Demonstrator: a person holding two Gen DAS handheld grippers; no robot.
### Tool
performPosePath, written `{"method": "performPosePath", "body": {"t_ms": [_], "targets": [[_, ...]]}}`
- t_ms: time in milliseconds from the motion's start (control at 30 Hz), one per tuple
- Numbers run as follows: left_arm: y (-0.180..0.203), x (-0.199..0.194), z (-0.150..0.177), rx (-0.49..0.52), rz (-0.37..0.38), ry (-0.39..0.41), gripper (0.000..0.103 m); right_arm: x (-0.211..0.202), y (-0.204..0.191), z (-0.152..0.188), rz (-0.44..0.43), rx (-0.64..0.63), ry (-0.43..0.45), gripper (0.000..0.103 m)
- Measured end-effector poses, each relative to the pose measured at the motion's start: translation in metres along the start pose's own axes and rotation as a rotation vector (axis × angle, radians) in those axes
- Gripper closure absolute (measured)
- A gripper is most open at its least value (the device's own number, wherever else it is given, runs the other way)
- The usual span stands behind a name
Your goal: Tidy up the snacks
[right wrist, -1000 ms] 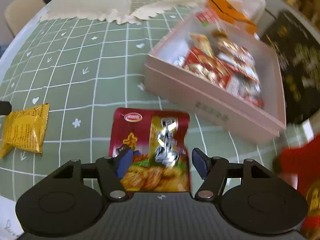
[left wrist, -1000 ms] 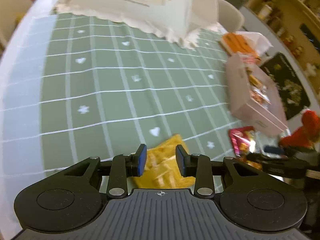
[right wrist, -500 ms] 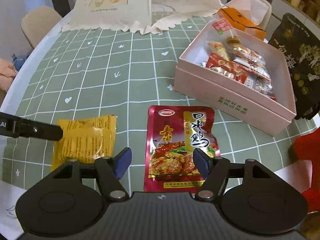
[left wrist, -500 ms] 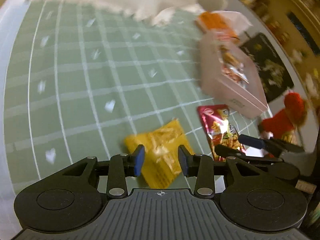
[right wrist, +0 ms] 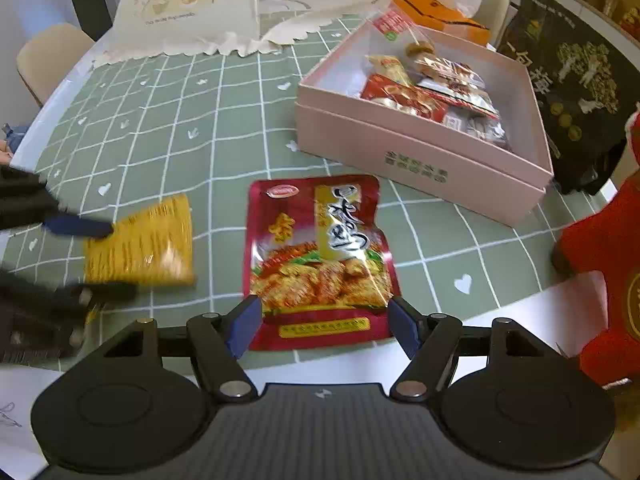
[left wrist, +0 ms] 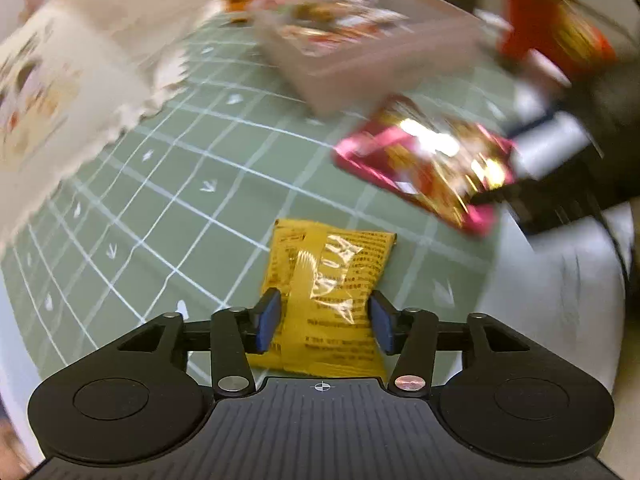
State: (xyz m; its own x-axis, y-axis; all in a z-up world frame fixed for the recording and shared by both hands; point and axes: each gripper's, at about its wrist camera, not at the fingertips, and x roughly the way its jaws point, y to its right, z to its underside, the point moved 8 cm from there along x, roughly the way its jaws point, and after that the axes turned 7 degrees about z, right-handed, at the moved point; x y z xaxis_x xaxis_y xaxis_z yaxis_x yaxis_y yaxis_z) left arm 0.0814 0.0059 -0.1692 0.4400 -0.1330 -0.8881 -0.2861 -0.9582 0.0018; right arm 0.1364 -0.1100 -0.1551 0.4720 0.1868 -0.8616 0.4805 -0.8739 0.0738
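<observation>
A yellow snack packet (left wrist: 328,292) lies flat on the green checked cloth. My left gripper (left wrist: 326,320) straddles its near end, and the jaws are opening, with each blue pad beside an edge of the packet. In the right wrist view the same yellow packet (right wrist: 140,248) lies between the left gripper (right wrist: 122,259) fingers at the left. A red snack pouch (right wrist: 316,256) lies flat in front of my right gripper (right wrist: 324,320), which is open with the pouch's lower end between its fingers. The open pink box (right wrist: 400,152) behind it holds several wrapped snacks.
A cream paper bag (right wrist: 188,4) with a cartoon print lies at the far side of the table. An orange box (right wrist: 440,12) sits behind the pink one. A black bag (right wrist: 576,80) and a red plush toy (right wrist: 604,256) are on the right. The table's white edge (right wrist: 560,304) runs close by.
My left gripper has rolled and swung round over the yellow packet, and its jaws have spread wider. The right gripper has shifted a little, and the red pouch now lies flat between its fingers.
</observation>
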Motion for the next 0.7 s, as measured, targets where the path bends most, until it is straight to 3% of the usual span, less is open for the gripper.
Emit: {"method": "performPosePath", "body": {"t_ms": [100, 267, 400, 467, 600, 700], "targets": [[-0.007, 0.007, -0.011, -0.114, 0.009, 0.013, 0.043, 0.002, 0.005, 0.003, 0.003, 0.006, -0.013, 0.033], [-0.003, 0.000, -0.018, -0.204, 0.142, 0.060, 0.043, 0.005, 0.013, 0.005, -0.014, 0.036, -0.022, 0.033], [-0.016, -0.005, -0.015, -0.246, 0.080, 0.067, 0.045, 0.014, 0.016, 0.010, -0.049, 0.101, -0.063, 0.032], [-0.020, 0.004, -0.015, -0.250, 0.086, 0.035, 0.044, 0.014, 0.015, 0.011, -0.056, 0.112, -0.058, 0.027], [-0.024, 0.013, -0.025, -0.250, 0.097, 0.048, 0.042, 0.016, 0.012, 0.012, -0.063, 0.086, -0.049, 0.016], [-0.029, 0.016, -0.028, -0.283, 0.104, 0.048, 0.041, 0.017, 0.007, 0.013, -0.035, 0.053, -0.041, 0.014]]}}
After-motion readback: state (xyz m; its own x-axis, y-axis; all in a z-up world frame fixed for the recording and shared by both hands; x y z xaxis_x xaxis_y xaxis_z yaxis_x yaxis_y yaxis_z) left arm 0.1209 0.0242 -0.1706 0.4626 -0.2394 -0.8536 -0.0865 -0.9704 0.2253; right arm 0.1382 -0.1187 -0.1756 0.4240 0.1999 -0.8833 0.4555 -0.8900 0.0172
